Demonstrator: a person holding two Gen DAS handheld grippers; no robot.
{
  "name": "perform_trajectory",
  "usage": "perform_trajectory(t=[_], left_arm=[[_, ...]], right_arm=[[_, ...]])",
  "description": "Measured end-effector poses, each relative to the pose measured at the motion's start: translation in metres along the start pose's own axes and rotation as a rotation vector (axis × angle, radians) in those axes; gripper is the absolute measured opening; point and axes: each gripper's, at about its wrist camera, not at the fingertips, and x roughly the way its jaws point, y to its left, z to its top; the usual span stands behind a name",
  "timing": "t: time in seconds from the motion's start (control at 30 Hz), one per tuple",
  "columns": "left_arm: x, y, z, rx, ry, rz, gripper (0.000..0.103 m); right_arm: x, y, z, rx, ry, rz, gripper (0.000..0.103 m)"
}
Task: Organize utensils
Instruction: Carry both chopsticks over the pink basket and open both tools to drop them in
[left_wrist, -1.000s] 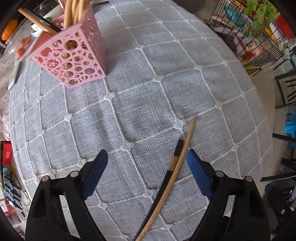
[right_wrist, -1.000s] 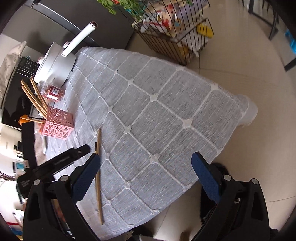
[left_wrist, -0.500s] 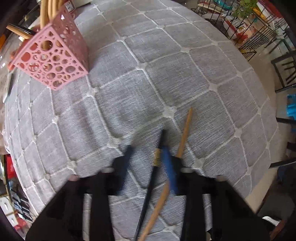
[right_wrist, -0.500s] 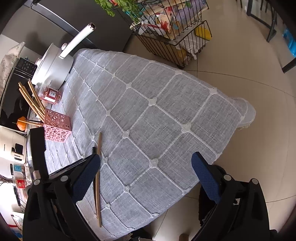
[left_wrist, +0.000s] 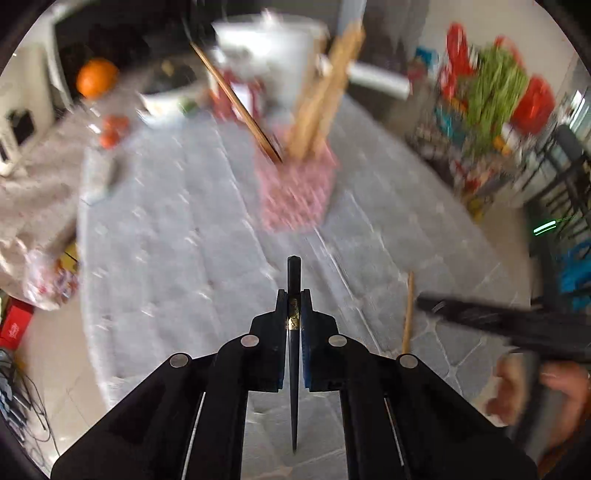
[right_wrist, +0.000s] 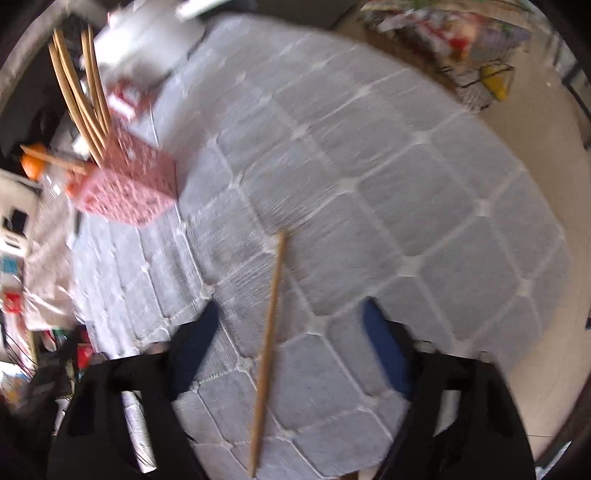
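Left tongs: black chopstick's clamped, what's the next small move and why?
Probably carry it forward to over the pink holder and tip it upright for dropping in. The left tongs are shut on the black chopstick, lifted off the grey cloth, with the holder straight ahead, already holding wooden chopsticks. The right tongs are open around the wooden chopstick lying on the cloth.

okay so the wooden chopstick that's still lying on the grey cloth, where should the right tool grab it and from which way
Judging from the right wrist view, grip the wooden chopstick around mid-length, coming straight down from above with the right tool, whose open fingers already straddle it. It lies flat on the quilted tablecloth, thin and long, so the fingers should close across its width, not along it.
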Motion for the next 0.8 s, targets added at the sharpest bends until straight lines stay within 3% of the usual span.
perform_trajectory(t=[0.07, 0.13, 0.27, 0.37, 0.53, 0.8], left_arm=[[-0.032, 0.011, 0.011, -0.009, -0.094, 0.017, 0.006], [-0.062, 0.025, 0.026, -0.031, -0.187, 0.02, 0.006], [-0.104, 0.037, 0.053, -0.068, -0.327, 0.006, 0.006], [-0.113, 0.038, 0.072, -0.102, -0.381, -0.012, 0.006], [-0.119, 0.036, 0.097, -0.127, -0.397, -0.072, 0.006], [-0.11, 0.018, 0.119, -0.096, -0.383, -0.094, 0.006]], right_arm=[[0.015, 0.008, 0.001, -0.004, 0.054, -0.016, 0.027], [0.029, 0.012, -0.002, 0.006, 0.079, -0.021, 0.01], [0.024, 0.016, -0.008, -0.003, 0.014, -0.029, 0.007], [-0.001, 0.02, -0.011, -0.022, -0.063, -0.007, 0.007], [-0.082, 0.028, -0.009, -0.065, -0.209, 0.09, 0.007], [-0.207, 0.044, 0.015, -0.12, -0.45, 0.218, 0.007]])
